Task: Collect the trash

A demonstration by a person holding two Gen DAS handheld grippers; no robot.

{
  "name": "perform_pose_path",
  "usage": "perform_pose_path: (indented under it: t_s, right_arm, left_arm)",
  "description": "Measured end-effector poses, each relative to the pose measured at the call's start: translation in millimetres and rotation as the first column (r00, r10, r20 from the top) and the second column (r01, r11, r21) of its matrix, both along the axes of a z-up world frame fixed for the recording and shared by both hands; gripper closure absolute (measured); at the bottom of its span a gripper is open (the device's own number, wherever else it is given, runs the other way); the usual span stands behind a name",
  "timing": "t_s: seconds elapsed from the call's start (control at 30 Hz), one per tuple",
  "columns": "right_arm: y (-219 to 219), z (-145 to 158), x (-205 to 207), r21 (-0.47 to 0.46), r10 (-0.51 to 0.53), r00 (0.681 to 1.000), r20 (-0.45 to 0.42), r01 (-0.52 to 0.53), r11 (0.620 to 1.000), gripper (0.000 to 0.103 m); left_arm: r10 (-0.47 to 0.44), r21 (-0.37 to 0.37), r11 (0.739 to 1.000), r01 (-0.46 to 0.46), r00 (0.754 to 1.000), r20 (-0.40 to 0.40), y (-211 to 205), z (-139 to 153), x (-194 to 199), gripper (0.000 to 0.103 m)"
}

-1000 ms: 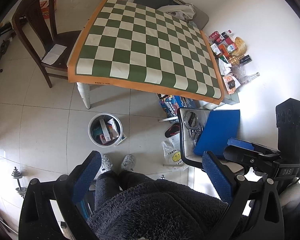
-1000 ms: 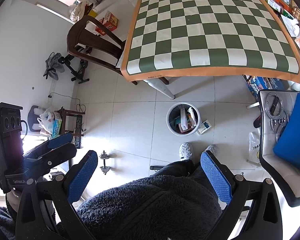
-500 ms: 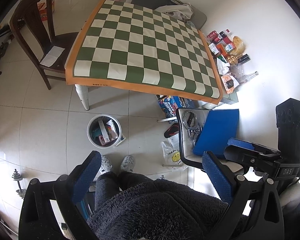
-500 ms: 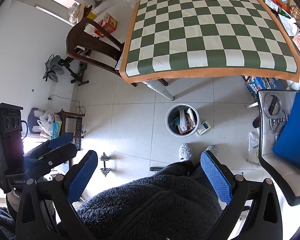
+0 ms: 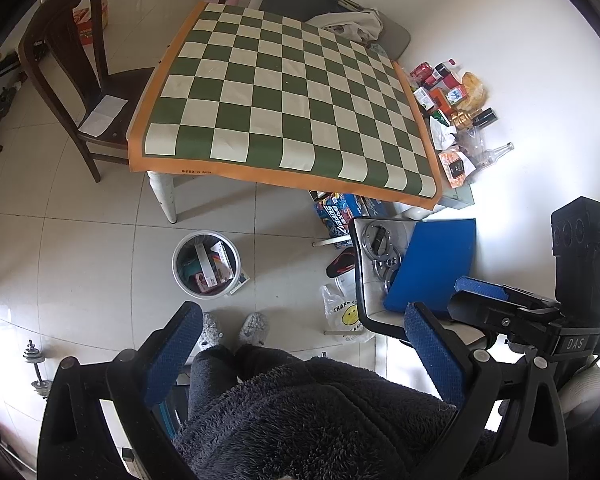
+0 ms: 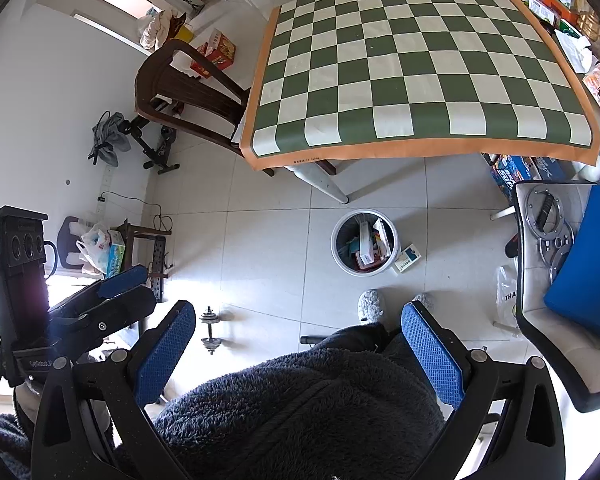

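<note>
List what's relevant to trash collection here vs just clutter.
Job: white trash bin holding boxes; small carton on the floor beside it; left gripper and right gripper, both open, empty.

Clutter: checkered table, wooden chair, dumbbell, blue cushion.

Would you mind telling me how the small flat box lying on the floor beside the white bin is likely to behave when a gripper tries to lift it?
The small box looks like thin card, so probably light and easily crushed. It lies flat on smooth tile, so it may slide rather than lift. It touches the bin, which might steady it.
</note>
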State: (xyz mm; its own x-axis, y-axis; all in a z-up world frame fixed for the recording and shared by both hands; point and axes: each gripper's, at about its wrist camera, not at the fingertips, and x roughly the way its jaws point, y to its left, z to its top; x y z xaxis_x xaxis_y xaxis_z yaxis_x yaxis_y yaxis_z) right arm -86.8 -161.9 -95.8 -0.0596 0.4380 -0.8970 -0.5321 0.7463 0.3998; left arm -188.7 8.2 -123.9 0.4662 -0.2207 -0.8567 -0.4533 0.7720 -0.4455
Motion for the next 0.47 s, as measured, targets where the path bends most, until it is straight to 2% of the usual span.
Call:
perform_pose_path:
  t_s: [0.47]
  right_arm:
    - [-3.1,1.7,2.2,0.003,0.001,1.0,0.001,-0.001,1.0,0.0]
  left_arm:
    - [-0.001,0.001,1.0,0.001,1.0,0.003,-2.7,-0.2,-1.9,0.0]
